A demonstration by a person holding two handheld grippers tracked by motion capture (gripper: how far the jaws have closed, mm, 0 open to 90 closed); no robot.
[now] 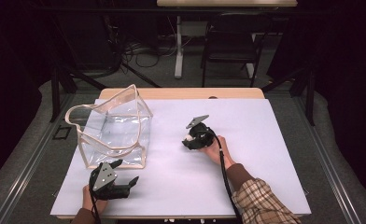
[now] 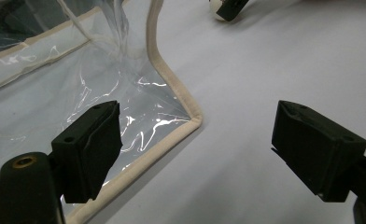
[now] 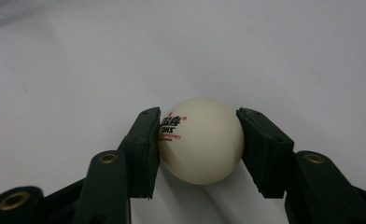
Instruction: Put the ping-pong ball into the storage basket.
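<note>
One table-tennis ball [image 3: 200,141] clamped between right gripper [image 3: 199,149] pads; clear bag [image 1: 113,126] lies to its left, nearer the left gripper [image 2: 197,149], jaws wide, empty.

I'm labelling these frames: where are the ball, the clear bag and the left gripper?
ball [image 3: 200,140]: right gripper view, its front face.
clear bag [image 1: 117,125]: high view, its transparent side wall.
left gripper [image 2: 195,151]: left gripper view, midway between its open fingertips.

From above we overlook the whole table [image 1: 246,154]; both gripper views sit low (close-up), sharing its white top.
</note>
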